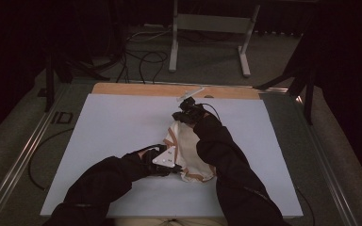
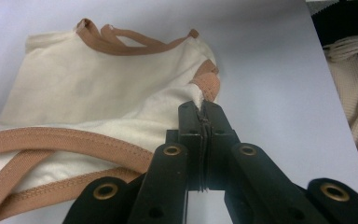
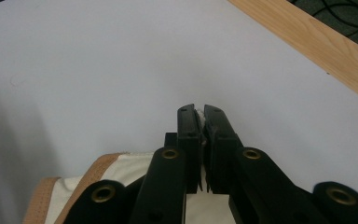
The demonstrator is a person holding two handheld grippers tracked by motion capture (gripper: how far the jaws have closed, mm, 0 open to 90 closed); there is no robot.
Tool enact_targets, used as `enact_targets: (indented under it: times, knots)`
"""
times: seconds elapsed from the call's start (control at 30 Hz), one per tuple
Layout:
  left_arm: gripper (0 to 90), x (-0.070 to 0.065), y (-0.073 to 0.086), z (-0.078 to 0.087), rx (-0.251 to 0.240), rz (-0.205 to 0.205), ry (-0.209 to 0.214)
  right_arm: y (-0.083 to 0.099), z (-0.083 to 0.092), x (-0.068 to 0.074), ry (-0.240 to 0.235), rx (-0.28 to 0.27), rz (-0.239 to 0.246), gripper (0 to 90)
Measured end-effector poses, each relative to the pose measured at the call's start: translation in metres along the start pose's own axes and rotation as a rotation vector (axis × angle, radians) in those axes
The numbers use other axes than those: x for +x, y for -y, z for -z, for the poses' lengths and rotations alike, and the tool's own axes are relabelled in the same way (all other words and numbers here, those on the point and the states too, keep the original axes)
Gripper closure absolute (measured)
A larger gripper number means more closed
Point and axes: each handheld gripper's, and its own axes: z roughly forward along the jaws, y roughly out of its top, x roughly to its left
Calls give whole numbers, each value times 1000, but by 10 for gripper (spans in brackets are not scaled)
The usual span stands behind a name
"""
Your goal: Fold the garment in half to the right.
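cream garment (image 1: 188,150) with tan trim lay mid-frame on the white table (image 1: 122,122). left gripper (image 1: 167,162) was clamped on its lower edge, right gripper (image 1: 185,114) pinched the upper end. looked like a spreading or folding step; next move likely needs both grips kept while drawing the cloth taut.

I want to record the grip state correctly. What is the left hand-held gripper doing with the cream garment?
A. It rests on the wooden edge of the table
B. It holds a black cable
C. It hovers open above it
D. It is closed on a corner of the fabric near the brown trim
D: in the left gripper view the left hand-held gripper has its jaws pressed together with a pinch of the cream garment between them, beside the brown trim.
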Motion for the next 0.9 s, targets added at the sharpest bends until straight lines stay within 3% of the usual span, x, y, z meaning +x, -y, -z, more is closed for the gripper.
enact_targets:
  times: [0.9]
  knots:
    - [893,7,-23,-23,4,-27,42,33,36,-27,30,-60,-60,866]
